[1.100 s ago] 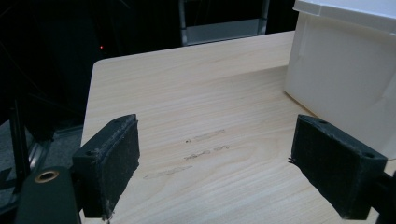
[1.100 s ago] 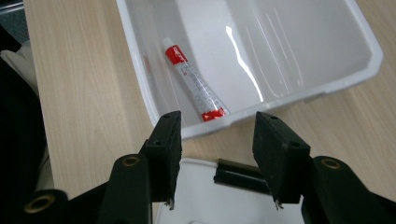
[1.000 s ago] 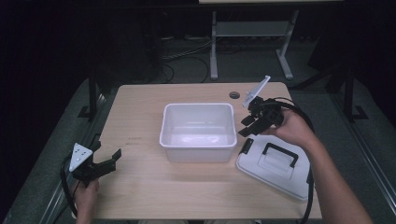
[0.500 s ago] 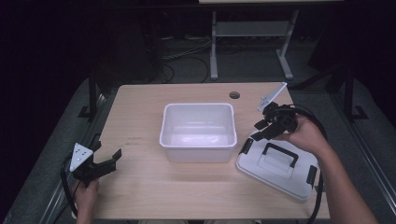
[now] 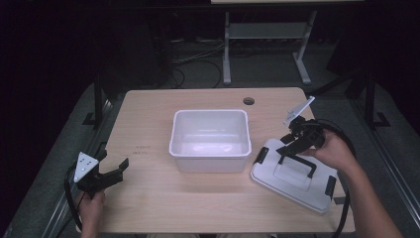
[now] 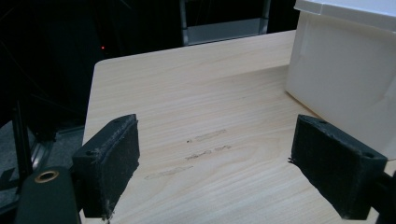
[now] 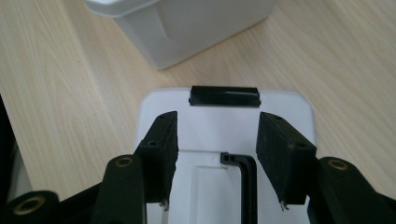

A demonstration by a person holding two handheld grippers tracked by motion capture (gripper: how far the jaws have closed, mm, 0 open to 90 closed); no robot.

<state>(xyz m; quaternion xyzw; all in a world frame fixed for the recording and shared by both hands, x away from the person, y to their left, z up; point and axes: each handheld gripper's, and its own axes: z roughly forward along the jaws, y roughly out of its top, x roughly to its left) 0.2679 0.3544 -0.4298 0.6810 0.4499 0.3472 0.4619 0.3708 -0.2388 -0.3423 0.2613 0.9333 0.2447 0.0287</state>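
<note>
Step in hand, by my reading: approach to the lid point(image 5: 292, 174) for pick-up, with fitting it on the open tub point(image 5: 210, 139) as the likely goal. The lid lies flat on the surface point(image 5: 148, 119), just to the right of the tub and skewed to it, black handle point(image 5: 297, 161) uppermost, black latches at its ends.

I have the right gripper point(image 5: 295, 141) over the lid's near-tub end. In the right gripper view its jaws stand partly apart and have just been opening a little; the handle's end point(image 7: 243, 170) sits in the gap between them, and neither pad point(image 7: 161, 144) presses on it. Nothing is gripped.

Next move, as I judge it:
1. Lower the right gripper until the pads straddle the handle bar.
2. Centre on the bar, since the jaws now sit near its end and an off-centre grip would tilt the lid.
3. Close, lift, carry over the tub.

Pose: my right forearm enters from the lower right, the hand point(image 5: 333, 151) angled forward and down toward the lid. The left gripper point(image 5: 101, 173) rests low at the surface's left edge, jaws wide open and empty, facing the tub's side wall point(image 6: 345, 79).
</note>
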